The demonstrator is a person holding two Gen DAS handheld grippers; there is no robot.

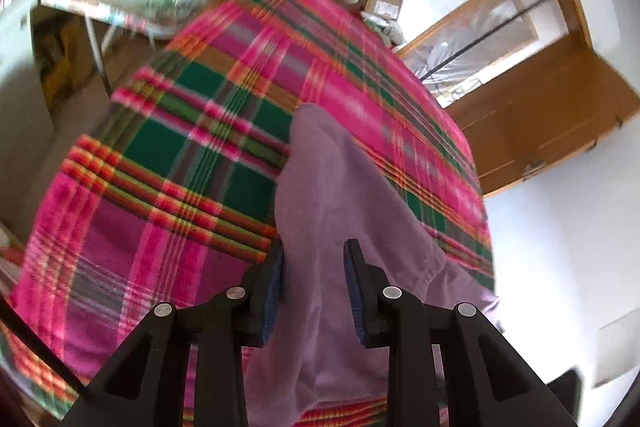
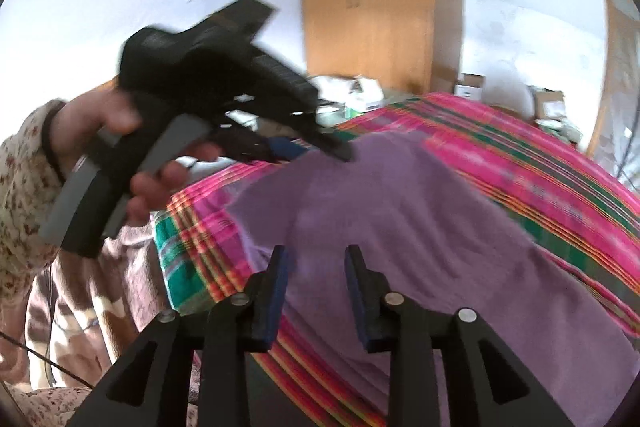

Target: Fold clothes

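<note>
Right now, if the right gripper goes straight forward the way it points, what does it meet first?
Most likely the purple garment lying on the plaid blanket; the right gripper is open just above it, though depth is unclear.

Purple garment [image 2: 400,227] spread on bed.

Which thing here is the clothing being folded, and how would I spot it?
Find the big bed cover of bright pink, green and orange plaid. Lying on it is the purple garment, soft and fleecy-looking. It is the only plain, single-coloured cloth there, and both open claws point at it.
</note>
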